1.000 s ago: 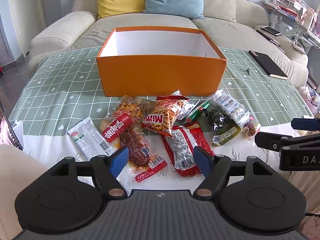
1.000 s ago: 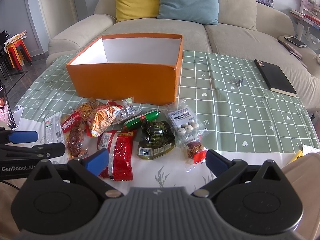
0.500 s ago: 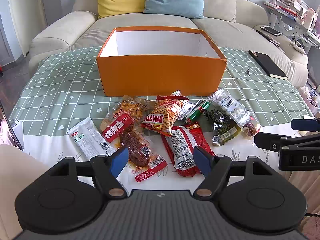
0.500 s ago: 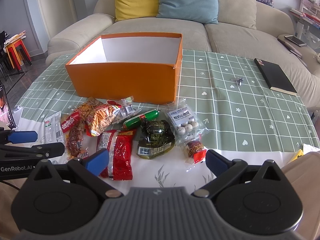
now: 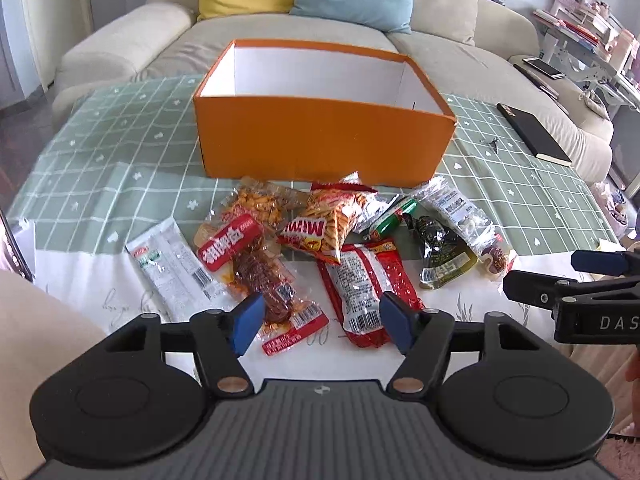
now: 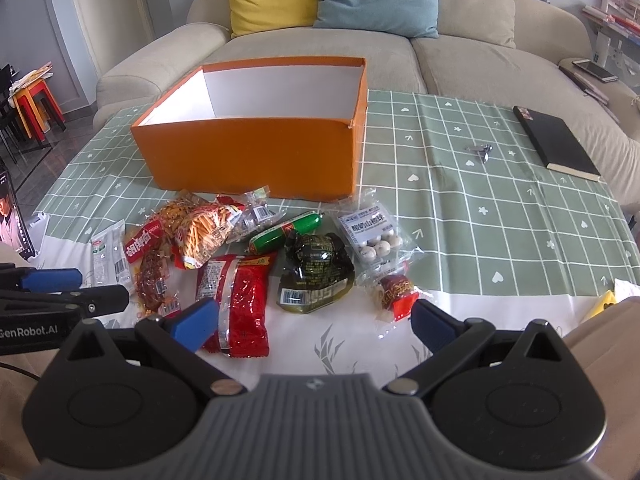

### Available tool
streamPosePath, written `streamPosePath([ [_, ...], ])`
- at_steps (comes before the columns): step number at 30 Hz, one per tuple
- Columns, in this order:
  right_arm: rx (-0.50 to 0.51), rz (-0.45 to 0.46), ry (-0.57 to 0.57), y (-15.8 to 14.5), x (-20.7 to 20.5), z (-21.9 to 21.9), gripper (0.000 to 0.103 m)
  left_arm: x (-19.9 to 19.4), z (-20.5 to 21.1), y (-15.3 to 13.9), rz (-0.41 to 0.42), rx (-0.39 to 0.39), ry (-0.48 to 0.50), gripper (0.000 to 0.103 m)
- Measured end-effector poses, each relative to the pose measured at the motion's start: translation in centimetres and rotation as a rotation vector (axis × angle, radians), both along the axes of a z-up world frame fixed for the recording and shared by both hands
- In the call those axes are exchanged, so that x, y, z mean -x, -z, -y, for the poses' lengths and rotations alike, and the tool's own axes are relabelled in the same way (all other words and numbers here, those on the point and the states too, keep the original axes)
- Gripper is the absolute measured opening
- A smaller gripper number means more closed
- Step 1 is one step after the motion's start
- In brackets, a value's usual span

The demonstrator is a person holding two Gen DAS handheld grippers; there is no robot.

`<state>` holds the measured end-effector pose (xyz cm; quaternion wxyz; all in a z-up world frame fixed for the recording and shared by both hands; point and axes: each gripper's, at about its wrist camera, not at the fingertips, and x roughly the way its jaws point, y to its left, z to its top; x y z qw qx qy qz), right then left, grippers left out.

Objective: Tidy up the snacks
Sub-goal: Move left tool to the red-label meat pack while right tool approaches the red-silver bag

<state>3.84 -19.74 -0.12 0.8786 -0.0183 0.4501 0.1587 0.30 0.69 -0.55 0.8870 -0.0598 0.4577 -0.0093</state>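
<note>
So we have the snacks in a loose pile on the table [image 6: 480, 208], just in front of the near wall of the orange box [image 5: 324, 140]. The box is open-topped, white inside, nothing visible in it.

Pile, left to right in the left wrist view: white packet [image 5: 170, 268] with green print, lying flat and apart at the left edge. A clear pack with a red label [image 5: 230, 246] and dark reddish meat below it. An orange-yellow bag of sticks [image 5: 328, 226] overlapping a clear bag of yellow bits [image 5: 260, 204]. A red packet [image 5: 366, 284] with white back label and barcode, nearest us. A green-and-red sausage [image 5: 394, 218]. A dark olive vacuum pouch [image 5: 442, 258]. A clear pack of white balls [image 6: 374, 236], and a small red-wrapped piece [image 6: 398, 290] at the right end.

Left gripper [image 5: 322, 320] is above the near edge of the pile, jaws closing, nothing between the pads, which touch nothing. Right gripper [image 6: 312, 320] is spread wide, holding nothing, off to the right.

A black notebook [image 6: 556, 142] lies at the far right of the table.
</note>
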Motion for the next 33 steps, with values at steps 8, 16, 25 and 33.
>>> streamPosePath([
  [8,-0.006,-0.065,-0.040,1.2,-1.2,-0.7,0.086,-0.5,-1.5,1.1,-0.040,0.053,-0.022,0.056],
  [16,0.010,-0.116,-0.099,3.1,-2.5,-2.1,0.067,-1.6,-3.5,2.5,-0.070,0.077,-0.111,0.056],
  [25,-0.039,-0.163,-0.187,5.2,-4.2,-5.2,0.074,-4.0,-5.0,5.4,-0.137,0.149,-0.165,0.072],
  [33,0.020,-0.179,-0.208,7.3,-5.3,-8.1,0.090,-5.5,-5.6,7.8,-0.179,0.148,-0.209,0.083],
])
